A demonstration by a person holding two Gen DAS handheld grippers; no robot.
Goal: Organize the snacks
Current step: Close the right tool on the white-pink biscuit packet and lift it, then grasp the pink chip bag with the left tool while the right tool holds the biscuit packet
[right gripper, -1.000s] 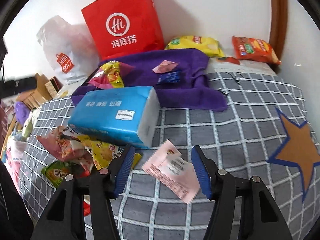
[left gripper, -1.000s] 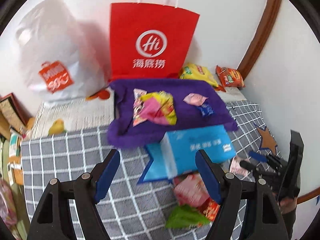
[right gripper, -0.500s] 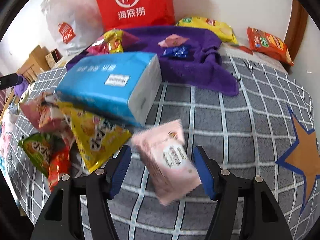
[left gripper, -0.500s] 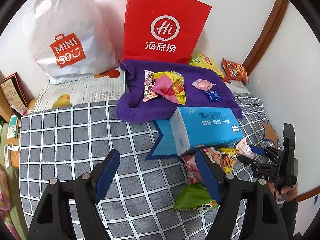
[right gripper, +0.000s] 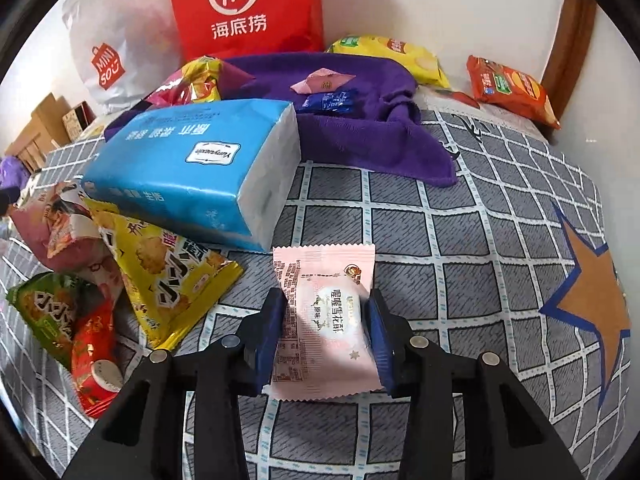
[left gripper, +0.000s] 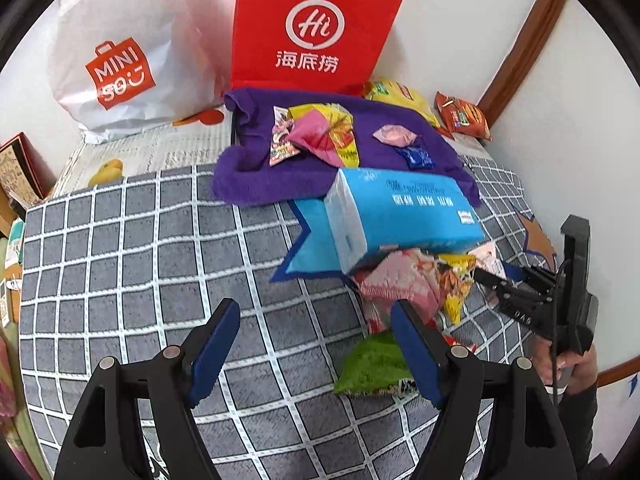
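Observation:
My right gripper (right gripper: 327,316) is shut on a pale pink snack packet (right gripper: 326,316) lying on the grey checked bedspread (right gripper: 440,240); both blue pads press its sides. To its left lies a heap of snack bags: yellow (right gripper: 168,276), pink (right gripper: 60,232), green (right gripper: 44,312), red (right gripper: 94,364). My left gripper (left gripper: 316,328) stands open above bare bedspread (left gripper: 140,260), nothing between its fingers, the green bag (left gripper: 372,364) just beyond its right finger. The right gripper (left gripper: 492,280) shows at the far right of the left wrist view. More snacks (left gripper: 320,136) lie on a purple towel (left gripper: 256,176).
A blue tissue pack (right gripper: 200,164) rests against the snack heap. A red paper bag (left gripper: 316,28) and a white plastic bag (left gripper: 124,52) stand at the wall. Yellow (right gripper: 392,56) and orange (right gripper: 512,88) snack bags lie at the back right. Boxes (left gripper: 20,176) sit left.
The right gripper's jaws have closed onto the pink packet, which was loose between them before. The left gripper has sunk nearer the bedspread, still open.

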